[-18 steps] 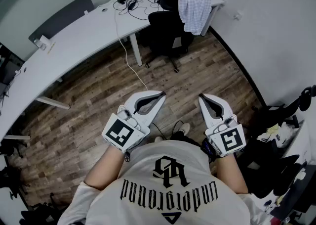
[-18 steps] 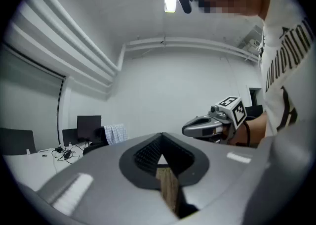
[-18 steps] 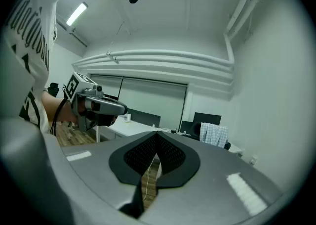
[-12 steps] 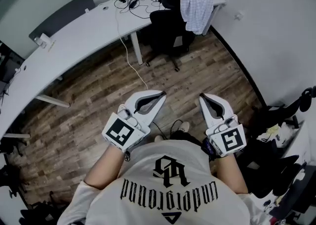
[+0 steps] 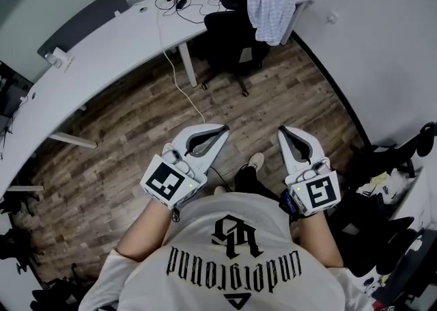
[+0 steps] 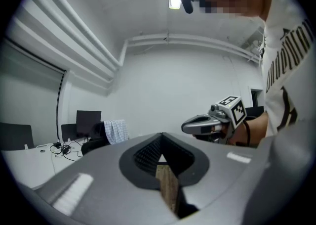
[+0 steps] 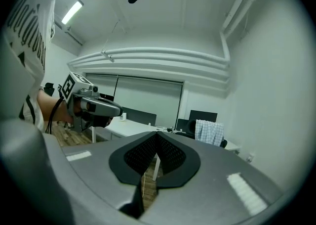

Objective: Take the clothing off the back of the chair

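Observation:
A pale checked garment (image 5: 272, 14) hangs over the back of a black office chair (image 5: 231, 42) at the far end of the room, by the white desk (image 5: 116, 43). The garment also shows small and distant in the left gripper view (image 6: 115, 131) and in the right gripper view (image 7: 209, 132). My left gripper (image 5: 223, 130) and right gripper (image 5: 285, 132) are held side by side close to my chest, far short of the chair. Both are shut with nothing between the jaws. Each gripper sees the other: the right one (image 6: 186, 127) and the left one (image 7: 118, 111).
Cables (image 5: 179, 0) lie on the desk and one cord (image 5: 179, 80) trails down to the wooden floor. A monitor (image 6: 88, 121) stands behind the chair. Dark bags and clutter (image 5: 389, 186) crowd the right wall. My shoe (image 5: 255, 161) shows between the grippers.
The view has shifted slightly toward the chair, and my foot has stepped forward between the grippers. Both grippers keep their pose and stay shut.

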Action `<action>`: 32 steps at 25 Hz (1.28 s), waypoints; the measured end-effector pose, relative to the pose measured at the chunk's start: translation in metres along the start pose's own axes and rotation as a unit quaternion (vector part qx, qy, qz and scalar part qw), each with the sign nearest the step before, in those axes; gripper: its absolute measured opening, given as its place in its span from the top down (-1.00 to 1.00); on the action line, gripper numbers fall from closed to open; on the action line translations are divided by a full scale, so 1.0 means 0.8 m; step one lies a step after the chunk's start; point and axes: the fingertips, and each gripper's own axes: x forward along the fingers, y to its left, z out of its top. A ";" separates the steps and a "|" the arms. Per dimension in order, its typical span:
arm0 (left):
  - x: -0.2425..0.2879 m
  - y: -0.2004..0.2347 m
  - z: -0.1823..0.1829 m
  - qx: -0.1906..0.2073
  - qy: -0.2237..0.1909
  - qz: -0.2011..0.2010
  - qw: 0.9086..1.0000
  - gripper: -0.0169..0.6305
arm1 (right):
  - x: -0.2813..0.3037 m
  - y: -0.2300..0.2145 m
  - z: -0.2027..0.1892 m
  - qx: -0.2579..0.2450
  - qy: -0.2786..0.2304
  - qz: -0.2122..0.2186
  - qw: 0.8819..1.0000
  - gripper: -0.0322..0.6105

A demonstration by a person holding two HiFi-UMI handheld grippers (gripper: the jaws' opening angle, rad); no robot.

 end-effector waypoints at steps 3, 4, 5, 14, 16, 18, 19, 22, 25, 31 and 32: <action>0.022 0.008 -0.002 -0.002 0.004 -0.002 1.000 0.79 | 0.008 -0.022 -0.011 0.009 0.003 -0.003 1.000 0.89; 0.031 0.011 -0.004 -0.003 0.006 -0.003 1.000 0.79 | 0.010 -0.030 -0.015 0.013 0.005 -0.004 1.000 0.89; 0.042 0.014 -0.005 -0.004 0.009 -0.005 1.000 0.79 | 0.013 -0.041 -0.018 0.015 0.006 -0.005 1.000 0.89; 0.162 0.059 -0.016 -0.012 0.025 -0.011 1.000 0.79 | 0.059 -0.154 -0.054 0.035 0.016 -0.002 0.999 0.89; 0.188 0.077 -0.016 0.002 0.019 -0.009 1.000 0.79 | 0.073 -0.180 -0.058 0.034 0.016 0.001 0.999 0.89; 0.216 0.092 -0.012 0.011 0.015 -0.006 1.000 0.79 | 0.085 -0.207 -0.063 0.033 0.016 0.004 0.999 0.88; 0.230 0.098 -0.011 0.016 0.013 -0.005 1.000 0.79 | 0.089 -0.221 -0.065 0.034 0.017 0.004 0.999 0.88; 0.271 0.113 -0.011 0.021 0.020 0.001 1.000 0.79 | 0.097 -0.265 -0.072 0.036 0.016 0.005 0.999 0.88; 0.309 0.121 -0.007 0.025 0.024 0.007 0.999 0.79 | 0.103 -0.308 -0.078 0.040 0.015 0.009 0.999 0.88; 0.354 0.137 -0.009 0.024 0.039 0.024 0.999 0.79 | 0.110 -0.372 -0.083 0.043 0.014 0.007 0.999 0.88; 0.359 0.137 -0.009 0.022 0.041 0.024 0.999 0.79 | 0.111 -0.378 -0.084 0.044 0.014 0.006 0.999 0.88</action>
